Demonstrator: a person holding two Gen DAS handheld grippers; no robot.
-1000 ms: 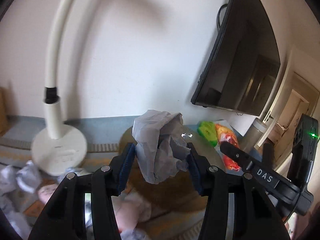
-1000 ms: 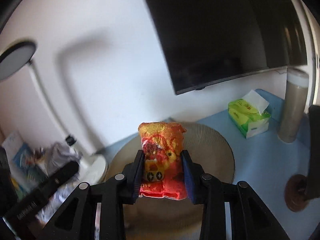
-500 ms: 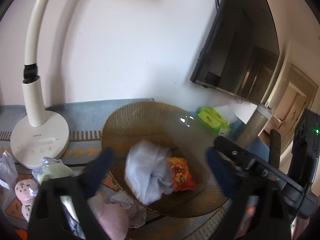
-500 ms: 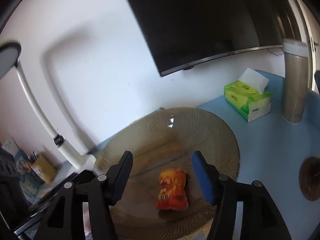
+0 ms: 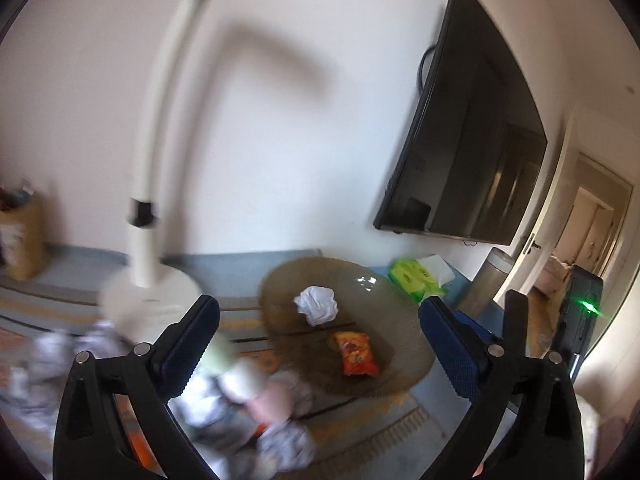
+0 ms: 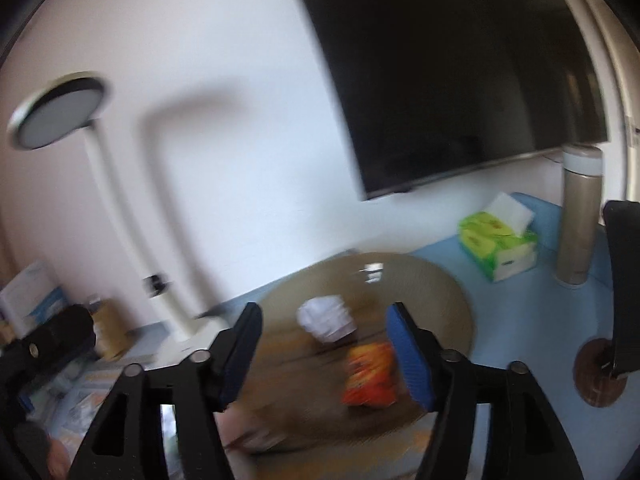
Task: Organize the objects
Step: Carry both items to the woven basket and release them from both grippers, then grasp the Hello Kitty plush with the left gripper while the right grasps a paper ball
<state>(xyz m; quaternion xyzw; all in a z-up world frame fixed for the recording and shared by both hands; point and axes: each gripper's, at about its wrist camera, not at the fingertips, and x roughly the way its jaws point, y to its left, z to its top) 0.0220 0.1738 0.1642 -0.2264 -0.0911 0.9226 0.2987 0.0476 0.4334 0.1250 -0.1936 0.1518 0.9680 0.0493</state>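
Brown bowl (image 5: 404, 360) holds a paper ball (image 5: 316, 305) and snack bag (image 5: 355, 354). Left hand-held gripper (image 5: 320, 344) gapes wide, empty; right hand-held gripper (image 6: 326, 354) is opening, empty.

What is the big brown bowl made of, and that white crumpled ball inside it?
The bowl looks like tinted glass: see-through brown, fine ribs, a shiny glint near its rim. It might be plastic. The white ball looks like crumpled paper or tissue: matte, with sharp creases.

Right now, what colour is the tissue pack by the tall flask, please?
Bright green tissue pack, clearest in the right wrist view.
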